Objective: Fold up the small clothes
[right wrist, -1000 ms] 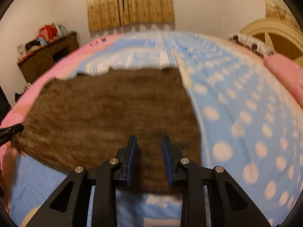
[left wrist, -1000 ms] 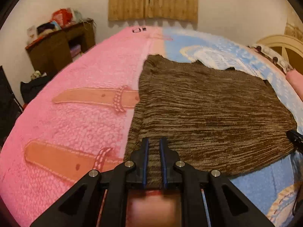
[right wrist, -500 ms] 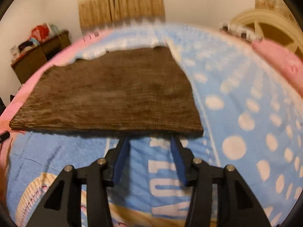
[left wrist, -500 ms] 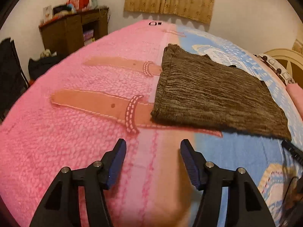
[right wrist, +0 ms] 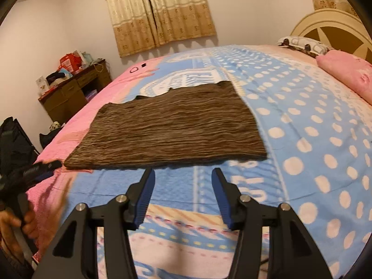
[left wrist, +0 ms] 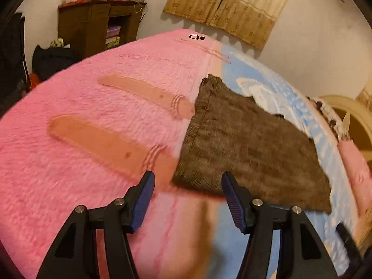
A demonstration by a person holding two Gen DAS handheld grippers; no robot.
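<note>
A brown ribbed knit garment [left wrist: 244,144] [right wrist: 172,130] lies flat and folded on the bed, straddling the pink and blue parts of the blanket. My left gripper [left wrist: 188,181] stands open just short of the garment's near left corner; the blue pads [left wrist: 145,195] do not touch the cloth. My right gripper [right wrist: 183,174] hovers over the blue blanket a little back from the near edge. Its jaws are opening and nothing is between them. The left gripper [right wrist: 34,169] also shows at the right wrist view's left edge, held in a hand [right wrist: 14,223].
The pink and blue blanket [right wrist: 302,139] covers the whole bed. A wooden desk [left wrist: 97,23] [right wrist: 74,88] piled with things stands by the far left wall. A pink pillow [right wrist: 348,74] and a cream headboard [right wrist: 330,28] are at the right. Dark bags [left wrist: 51,60] sit beside the desk.
Both grippers let go of the garment's near edge, opened, and drew back and up from it. The left wrist view has rolled. The garment stays flat on the bed.
</note>
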